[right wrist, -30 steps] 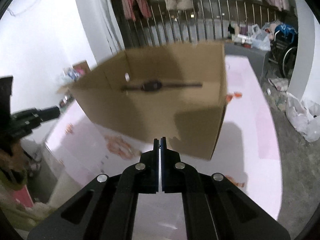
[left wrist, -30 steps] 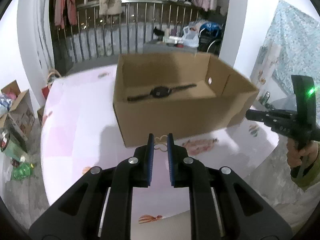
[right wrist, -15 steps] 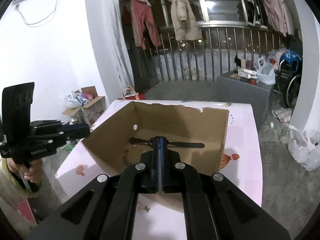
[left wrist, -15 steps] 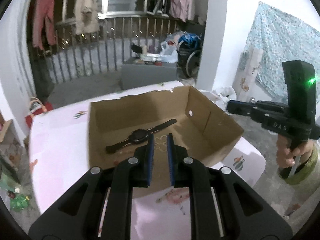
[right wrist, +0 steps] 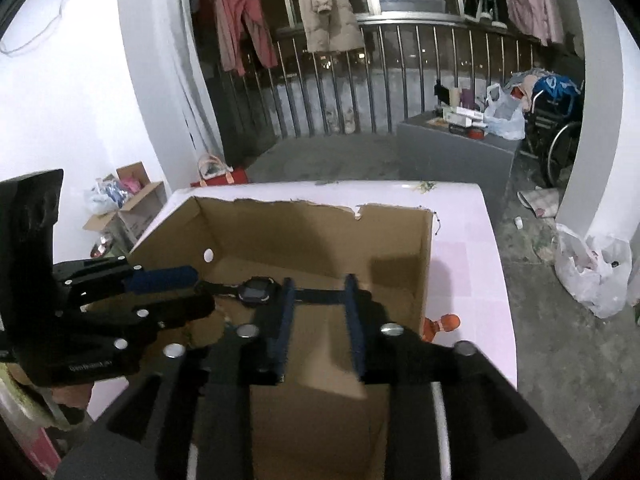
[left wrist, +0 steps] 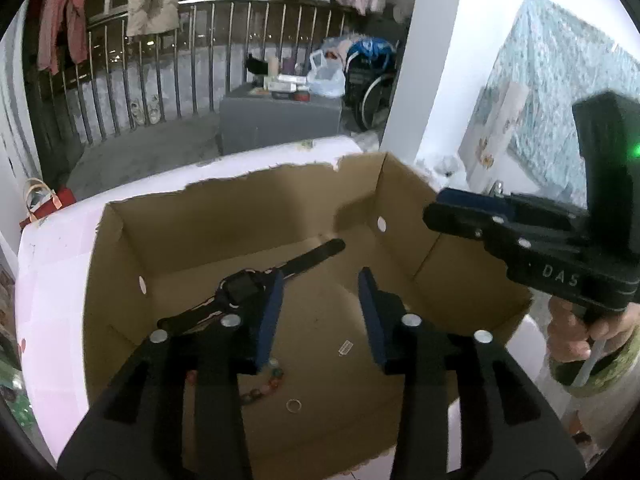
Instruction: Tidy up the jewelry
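Observation:
An open cardboard box (left wrist: 236, 196) (right wrist: 404, 248) stands on a pink table (left wrist: 48, 272). On its floor lie a black wristwatch (left wrist: 240, 290) (right wrist: 258, 290), a beaded bracelet (left wrist: 266, 386) partly hidden by my left finger, and a small ring (left wrist: 293, 405). My left gripper (left wrist: 320, 282) hangs over the box, jaws opening, nothing between them. My right gripper (right wrist: 318, 280) also hovers above the box, jaws opening and empty, just right of the watch face. Each gripper shows in the other's view, the right gripper (left wrist: 472, 210) at the box's right wall, the left gripper (right wrist: 168, 284) at its left wall.
A small white tag (left wrist: 345, 347) lies on the box floor. A hand (left wrist: 576, 328) holds the right gripper. Beyond the table stand a railing with hung clothes (right wrist: 324, 8), a grey cabinet (left wrist: 280, 120), a wheelchair (right wrist: 556, 120) and floor boxes (right wrist: 128, 200).
Both grippers rose and moved forward over the box, so its floor, bracelet and ring came into view. Both pairs of jaws went from nearly shut or shut to open.

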Demonstrator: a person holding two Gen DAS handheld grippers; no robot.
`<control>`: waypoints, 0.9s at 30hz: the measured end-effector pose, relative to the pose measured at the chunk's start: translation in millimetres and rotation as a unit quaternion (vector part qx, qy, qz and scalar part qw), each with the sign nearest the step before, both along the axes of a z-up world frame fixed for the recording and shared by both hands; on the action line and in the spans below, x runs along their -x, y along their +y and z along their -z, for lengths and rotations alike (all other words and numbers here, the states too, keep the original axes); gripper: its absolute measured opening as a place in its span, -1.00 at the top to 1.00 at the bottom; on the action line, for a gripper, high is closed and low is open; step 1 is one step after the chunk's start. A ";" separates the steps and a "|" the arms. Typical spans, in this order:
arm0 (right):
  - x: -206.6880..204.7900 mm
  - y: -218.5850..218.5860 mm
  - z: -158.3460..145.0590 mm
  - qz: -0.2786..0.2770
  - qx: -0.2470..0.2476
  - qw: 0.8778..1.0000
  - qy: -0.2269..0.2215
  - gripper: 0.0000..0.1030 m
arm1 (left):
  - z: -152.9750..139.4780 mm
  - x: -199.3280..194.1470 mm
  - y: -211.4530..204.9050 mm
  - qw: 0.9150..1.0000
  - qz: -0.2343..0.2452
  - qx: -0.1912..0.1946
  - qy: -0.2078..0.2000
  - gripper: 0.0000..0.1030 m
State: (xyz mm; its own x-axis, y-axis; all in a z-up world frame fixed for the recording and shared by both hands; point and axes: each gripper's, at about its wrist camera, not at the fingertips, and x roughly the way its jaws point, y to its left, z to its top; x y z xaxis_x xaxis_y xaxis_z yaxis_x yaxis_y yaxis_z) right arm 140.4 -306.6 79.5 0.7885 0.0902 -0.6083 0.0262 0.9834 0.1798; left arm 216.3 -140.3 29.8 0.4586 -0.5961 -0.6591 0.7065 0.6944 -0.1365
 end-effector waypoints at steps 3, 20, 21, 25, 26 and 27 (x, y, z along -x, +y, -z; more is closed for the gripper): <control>17.8 0.4 -4.3 -0.005 -0.009 1.000 -0.016 0.41 | -9.7 11.5 18.1 1.000 -0.012 0.017 -0.016 0.17; 112.5 46.2 50.9 -0.095 -0.029 0.994 0.045 0.41 | 7.9 112.9 133.6 0.998 -0.051 0.028 -0.040 0.12; 108.4 54.6 60.9 -0.104 -0.008 0.993 0.057 0.42 | 13.7 114.8 132.4 0.998 -0.050 0.022 -0.036 0.12; 91.6 70.9 87.0 -0.130 0.034 0.987 0.084 0.45 | 47.9 113.6 123.3 0.999 -0.042 -0.014 -0.020 0.12; 88.1 71.6 88.9 -0.135 0.038 0.986 0.086 0.48 | 57.6 111.4 120.4 0.999 -0.040 -0.023 -0.014 0.12; 83.7 73.4 92.7 -0.141 0.045 0.985 0.089 0.51 | 64.4 109.8 119.0 0.999 -0.038 -0.029 -0.010 0.13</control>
State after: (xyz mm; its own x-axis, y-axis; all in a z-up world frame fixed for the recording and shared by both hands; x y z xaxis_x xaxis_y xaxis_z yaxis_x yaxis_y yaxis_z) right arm 56.7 -233.1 -13.3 0.6198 0.2302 -0.7503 -0.2278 0.9676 0.1088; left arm 106.5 -21.3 -34.6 0.5144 -0.5200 -0.6819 0.6528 0.7531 -0.0818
